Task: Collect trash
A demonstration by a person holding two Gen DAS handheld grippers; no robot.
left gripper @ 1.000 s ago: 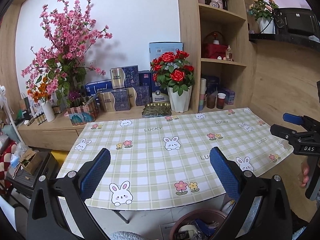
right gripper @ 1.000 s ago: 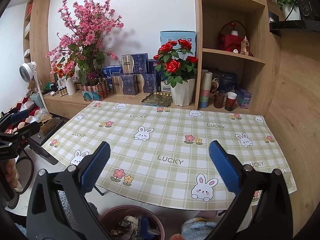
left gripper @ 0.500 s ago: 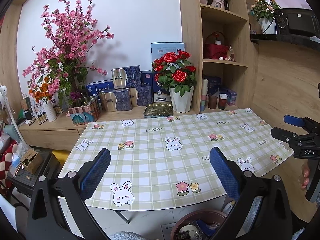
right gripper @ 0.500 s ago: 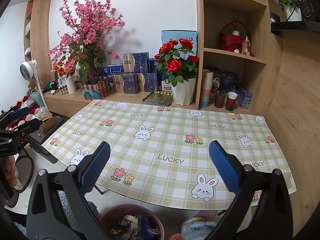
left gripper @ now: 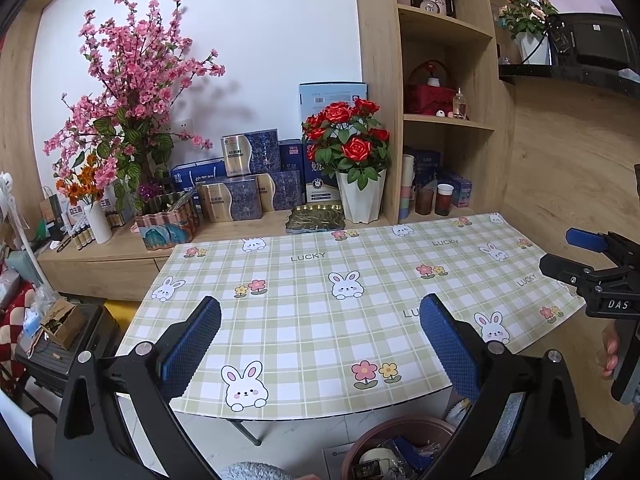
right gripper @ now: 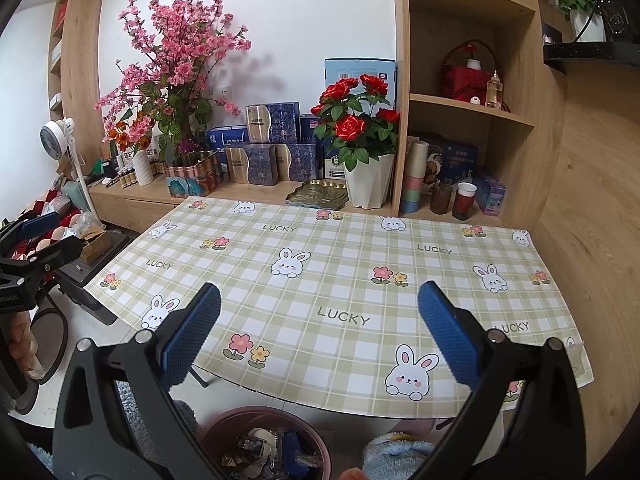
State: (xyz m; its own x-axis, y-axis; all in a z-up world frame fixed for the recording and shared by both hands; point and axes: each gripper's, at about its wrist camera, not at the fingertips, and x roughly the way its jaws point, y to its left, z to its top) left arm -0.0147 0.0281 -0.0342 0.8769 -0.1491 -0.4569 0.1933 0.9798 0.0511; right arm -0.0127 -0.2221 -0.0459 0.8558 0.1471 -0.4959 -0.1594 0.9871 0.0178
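A brown round trash bin (right gripper: 266, 446) stands on the floor below the table's near edge, holding several scraps of trash (right gripper: 276, 454); the left wrist view shows the bin (left gripper: 394, 450) too. My left gripper (left gripper: 320, 336) is open and holds nothing, hanging above the near edge of the table (left gripper: 304, 320). My right gripper (right gripper: 320, 334) is open and holds nothing too, over the checked tablecloth (right gripper: 332, 264). Each gripper shows at the edge of the other's view: the right gripper (left gripper: 576, 256) and the left gripper (right gripper: 44, 236). No trash lies on the tablecloth.
A white pot of red roses (right gripper: 360, 136), a gold tray (right gripper: 318, 196), blue gift boxes (right gripper: 272, 144) and a pink blossom plant (right gripper: 176, 68) line the wooden ledge behind the table. Shelves with cups (right gripper: 464, 200) stand at the right. A black stool with a box (left gripper: 60, 332) stands left.
Both views have shifted slightly, as if the grippers drew back and rose a little. Both grippers stay open and empty.
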